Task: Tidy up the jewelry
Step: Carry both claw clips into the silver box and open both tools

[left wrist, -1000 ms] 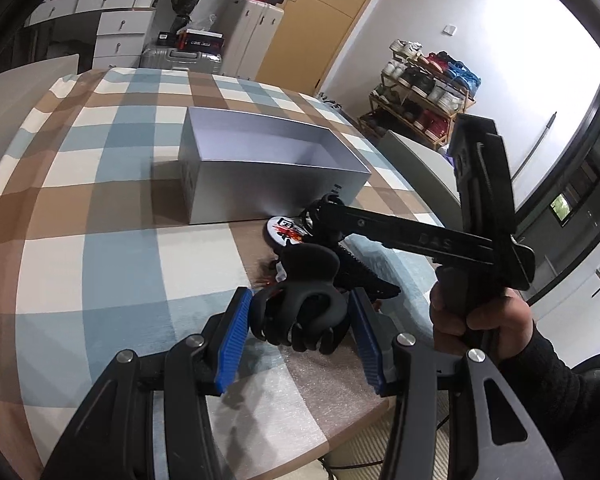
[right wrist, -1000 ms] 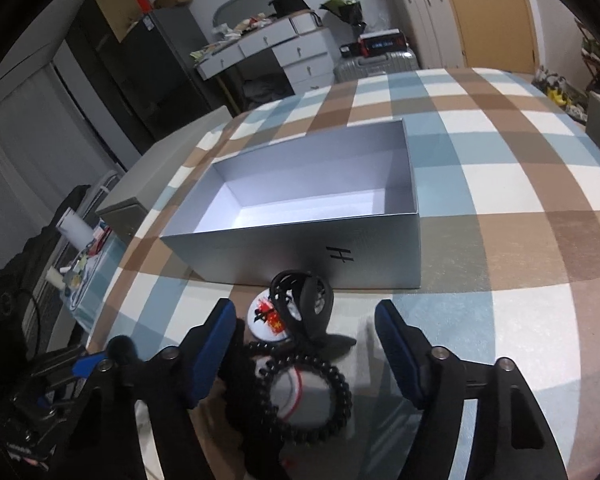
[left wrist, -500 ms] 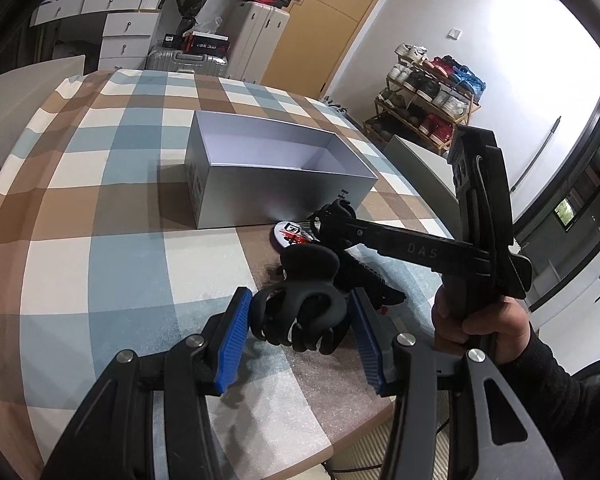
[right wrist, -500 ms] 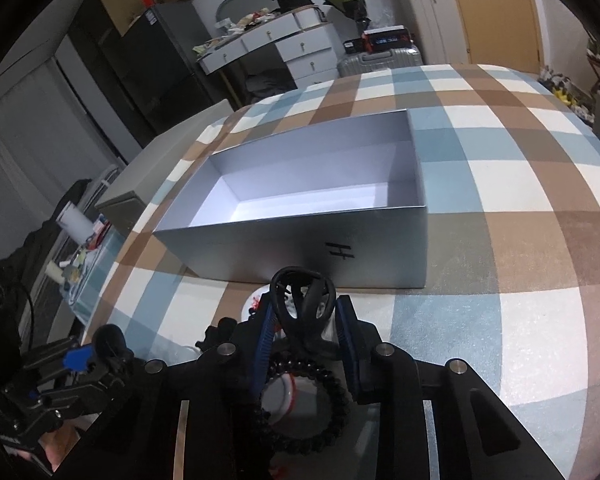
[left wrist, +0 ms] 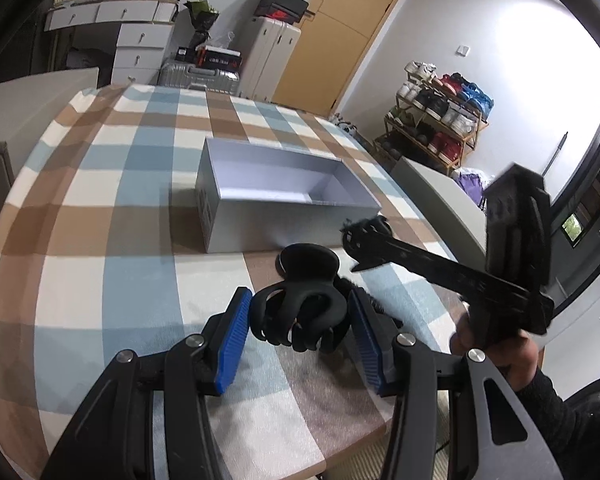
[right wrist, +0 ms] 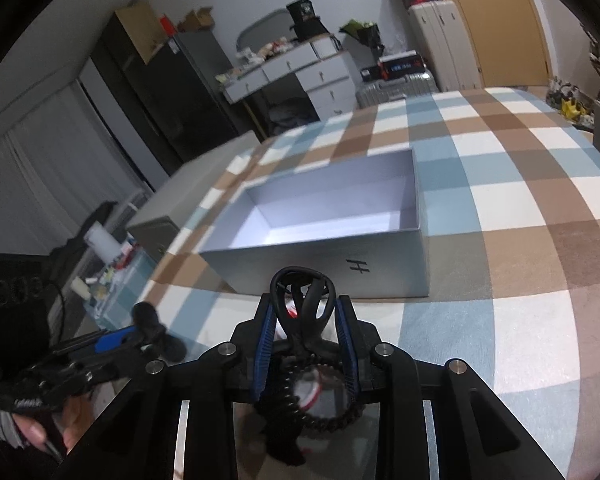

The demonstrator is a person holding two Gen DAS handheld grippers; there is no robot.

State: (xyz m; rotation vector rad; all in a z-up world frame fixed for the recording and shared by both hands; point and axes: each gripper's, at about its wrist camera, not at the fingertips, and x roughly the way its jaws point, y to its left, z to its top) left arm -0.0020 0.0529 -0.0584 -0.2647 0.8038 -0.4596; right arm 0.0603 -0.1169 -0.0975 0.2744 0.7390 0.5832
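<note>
On the left, you are holding the left gripper (left wrist: 298, 322) low over the near edge of the checked tablecloth (left wrist: 100, 248), its blue pads (left wrist: 232, 340) pressing on either side of a black claw hair clip (left wrist: 300, 304). You are gripping it across its rounded body, with the teeth hanging toward the cloth, probably because that is its widest and firmest part. Whether the clip is clear of the cloth or just resting on it cannot be told from here.

Toward the middle, the grey open box (right wrist: 332, 220) is sitting on the tablecloth just beyond both grippers, and its white floor is showing nothing inside yet. Standing so near, with its long side facing you, it is giving both hands a short reach over the front wall.

On the right, you are clamping the right gripper (right wrist: 304, 328) narrowly on a thin black looped hair accessory (right wrist: 303, 300), its pads pinching the loop's sides so that the top is poking out ahead of the fingertips toward the box. Under that gripper a black beaded bracelet (right wrist: 320, 400) is lying around a small round white and red item (right wrist: 320, 394), both unpicked.

With a piece in each gripper and the box waiting, you are seemingly at the carry stage, and the bracelet is looking like a later pick.
</note>
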